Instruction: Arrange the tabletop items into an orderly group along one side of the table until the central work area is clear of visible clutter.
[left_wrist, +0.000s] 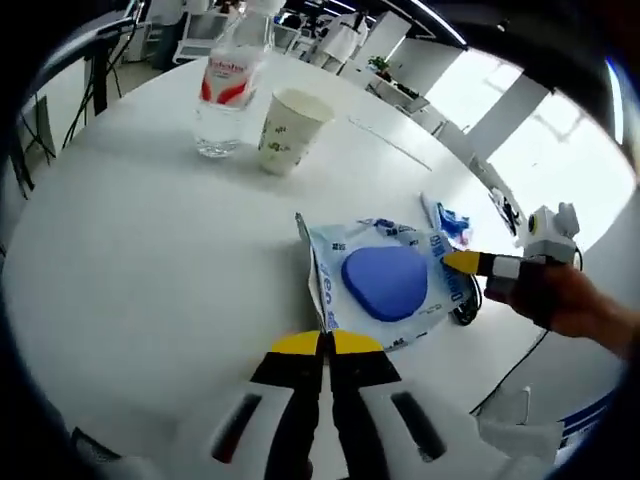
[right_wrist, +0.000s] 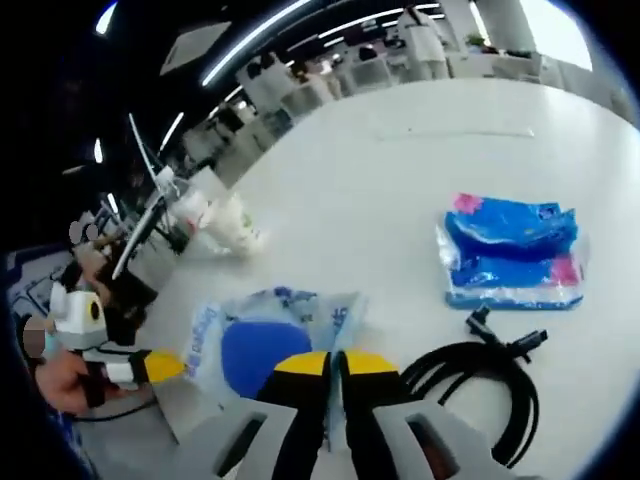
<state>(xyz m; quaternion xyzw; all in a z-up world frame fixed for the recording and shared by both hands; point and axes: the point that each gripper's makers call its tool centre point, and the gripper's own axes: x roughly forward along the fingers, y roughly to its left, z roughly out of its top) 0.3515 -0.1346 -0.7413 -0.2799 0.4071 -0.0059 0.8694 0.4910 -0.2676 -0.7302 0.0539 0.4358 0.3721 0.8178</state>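
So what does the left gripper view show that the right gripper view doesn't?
Left gripper view's own: the red label on the water bottle. Right gripper view's own: the black cable in its full coil and the pink patches on the blue tissue pack. Shared: the wet wipes pack, the paper cup, the left tongs and right tongs shut at the pack's edges.

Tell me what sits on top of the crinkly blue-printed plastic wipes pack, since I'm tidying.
A rounded blue plastic lid sits on the crinkly blue-printed wipes pack. Both grippers' yellow tips meet its edges. Whatever is under the pack stays hidden.
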